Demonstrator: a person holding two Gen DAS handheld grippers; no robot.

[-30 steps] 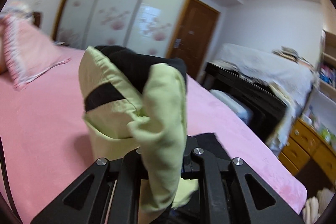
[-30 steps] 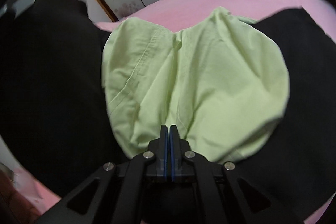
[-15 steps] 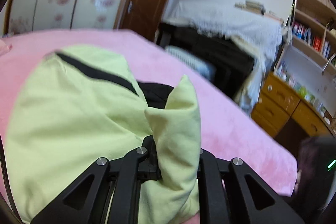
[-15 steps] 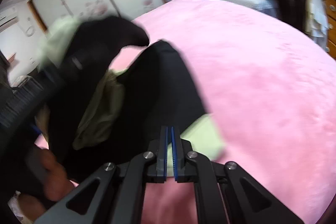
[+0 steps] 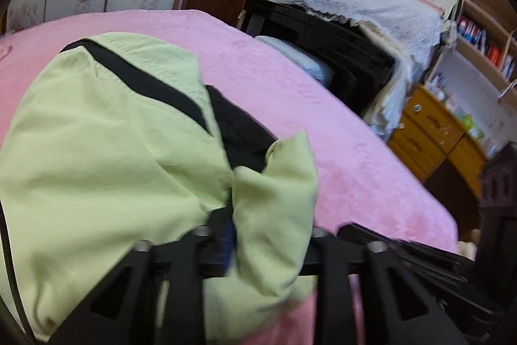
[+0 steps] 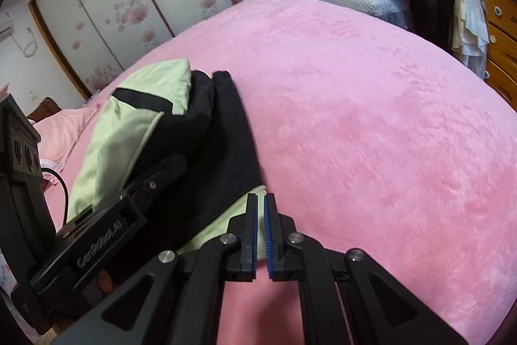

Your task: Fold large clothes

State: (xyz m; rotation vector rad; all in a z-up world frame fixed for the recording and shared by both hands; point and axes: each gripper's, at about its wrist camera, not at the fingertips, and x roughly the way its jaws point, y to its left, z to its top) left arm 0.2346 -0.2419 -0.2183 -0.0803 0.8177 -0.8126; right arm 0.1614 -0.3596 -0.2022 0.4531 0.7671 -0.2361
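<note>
A light green garment (image 5: 106,157) with black trim and a black lining lies bunched on the pink bed (image 5: 323,105). A fold of its green cloth stands between the jaws of my left gripper (image 5: 271,225), which are opening; the cloth sits loosely there. In the right wrist view the same garment (image 6: 210,144) lies left of centre, with the left gripper's body (image 6: 97,231) resting over its black part. My right gripper (image 6: 261,202) is shut with nothing between its blue pads, just past the garment's near green corner (image 6: 223,222).
The pink bed (image 6: 371,118) stretches away to the right of the garment. A pink pillow (image 6: 61,131) lies at the far left. Beyond the bed stand a black piano (image 5: 339,54) under a white cover, wooden drawers (image 5: 429,131), a bookshelf, a brown door and flowered wardrobe doors.
The left gripper came down and laid the garment on the bed, and its jaws have widened. The right gripper left the green cloth and swung right to the garment's edge.
</note>
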